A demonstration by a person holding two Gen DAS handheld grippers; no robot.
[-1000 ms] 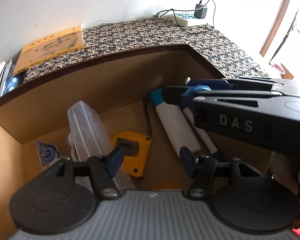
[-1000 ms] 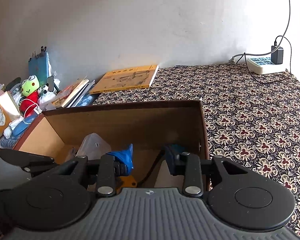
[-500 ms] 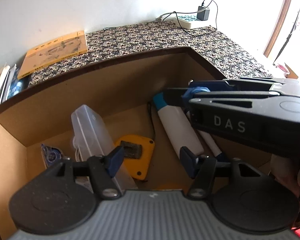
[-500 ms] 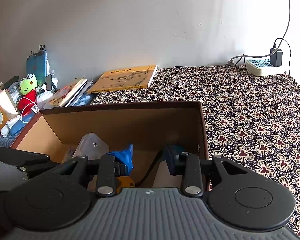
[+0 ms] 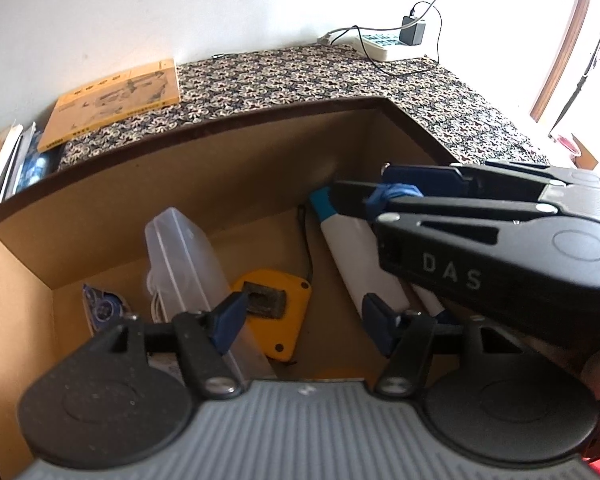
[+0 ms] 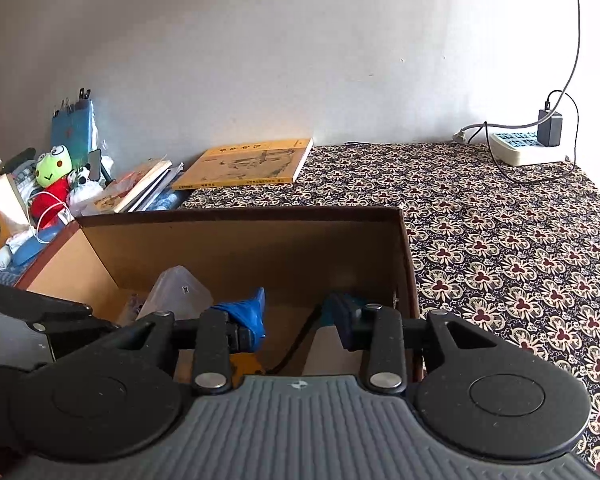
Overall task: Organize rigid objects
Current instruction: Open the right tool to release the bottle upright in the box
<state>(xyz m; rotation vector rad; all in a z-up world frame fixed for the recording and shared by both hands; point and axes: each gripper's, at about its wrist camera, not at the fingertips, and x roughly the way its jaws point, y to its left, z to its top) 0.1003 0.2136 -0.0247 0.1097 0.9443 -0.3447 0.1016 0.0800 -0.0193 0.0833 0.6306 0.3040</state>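
Observation:
An open cardboard box [image 5: 220, 124] holds a clear plastic case [image 5: 180, 248], a yellow tape measure [image 5: 276, 300], a white tube with a teal cap [image 5: 356, 256], a marker [image 5: 428, 300] and a correction-tape pack [image 5: 104, 308]. My left gripper [image 5: 302, 318] hangs over the box between the case and the tube. Its jaws are opening and nothing is between them. My right gripper [image 5: 360, 190] reaches in from the right above the tube's cap. In its own view the right gripper [image 6: 296, 314] sits over the box's near right corner, jaws opening and empty.
The box [image 6: 240, 213] stands on a patterned cloth [image 6: 500, 240]. Behind it lies a yellow book [image 6: 244, 164]. More books and a green plush frog [image 6: 54, 168] crowd the back left. A power strip [image 6: 524, 148] with a cable sits at the back right.

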